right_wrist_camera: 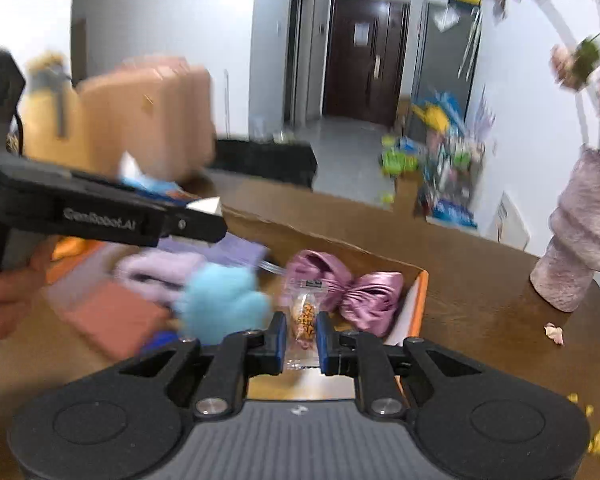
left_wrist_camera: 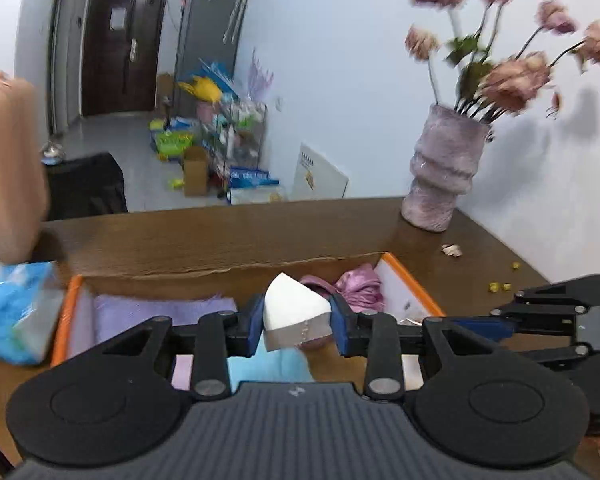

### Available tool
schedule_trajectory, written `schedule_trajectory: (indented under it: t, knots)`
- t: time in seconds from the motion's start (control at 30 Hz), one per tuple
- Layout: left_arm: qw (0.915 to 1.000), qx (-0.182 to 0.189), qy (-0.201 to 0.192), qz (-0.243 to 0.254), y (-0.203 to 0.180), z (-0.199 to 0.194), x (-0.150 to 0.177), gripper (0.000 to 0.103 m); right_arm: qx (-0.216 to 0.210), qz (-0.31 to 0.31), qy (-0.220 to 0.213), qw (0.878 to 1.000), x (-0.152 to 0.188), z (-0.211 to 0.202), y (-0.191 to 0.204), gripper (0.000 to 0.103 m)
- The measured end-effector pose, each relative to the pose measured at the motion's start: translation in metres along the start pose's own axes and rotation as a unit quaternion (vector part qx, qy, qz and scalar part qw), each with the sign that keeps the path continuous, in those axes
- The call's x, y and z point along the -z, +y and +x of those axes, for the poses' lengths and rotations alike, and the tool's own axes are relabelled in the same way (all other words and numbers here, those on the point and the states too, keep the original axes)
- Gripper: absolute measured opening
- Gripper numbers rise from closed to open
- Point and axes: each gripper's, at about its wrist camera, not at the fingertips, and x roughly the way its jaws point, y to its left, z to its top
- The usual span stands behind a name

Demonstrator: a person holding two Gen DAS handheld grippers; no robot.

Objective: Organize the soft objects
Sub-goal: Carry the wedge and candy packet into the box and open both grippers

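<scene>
The left gripper clamped a white sponge wedge; only the right wrist view showed the right gripper pinching a clear snack packet.

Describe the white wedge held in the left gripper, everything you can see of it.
The white wedge looks like a foam sponge: smooth, matte, cone-like, its rounded point tilted up and away from the camera. Its cut underside looks greyer, with a faint seam. The left gripper holds it, the blue pads pressing its two sides. It hangs above the open box, touching nothing else. In the right wrist view only its tip shows past the gripper.
</scene>
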Motion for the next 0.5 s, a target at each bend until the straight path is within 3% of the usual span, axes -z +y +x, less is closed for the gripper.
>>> schedule_trajectory:
  t: [0.1,0.17,0.2,0.3,0.33,0.5]
  knots:
    - [0.9991,-0.021,0.037,-0.007,0.008,0.044,-0.008,0.038,0.007,-0.015,0.029,0.999,-0.012,0.042,-0.012,0.015]
    - [0.9984,-0.025,0.048,-0.015,0.013,0.061,-0.006,0.049,0.003,-0.028,0.051,0.998,-0.019,0.062,-0.015,0.020]
    - [0.9981,-0.029,0.052,-0.016,0.016,0.066,-0.005,0.049,0.006,-0.032,0.063,0.997,-0.020,0.070,-0.015,0.024]
    - [0.9983,-0.026,0.050,-0.015,0.020,0.067,-0.001,0.056,0.037,-0.038,0.068,0.996,-0.021,0.083,-0.015,0.043]
    - [0.9986,-0.023,0.045,-0.016,0.022,0.064,-0.001,0.060,0.035,-0.038,0.064,0.997,-0.021,0.082,-0.014,0.044]
    - [0.9990,-0.031,0.030,-0.010,0.020,0.042,-0.009,0.060,0.037,-0.017,0.036,0.999,-0.028,0.055,-0.020,0.044]
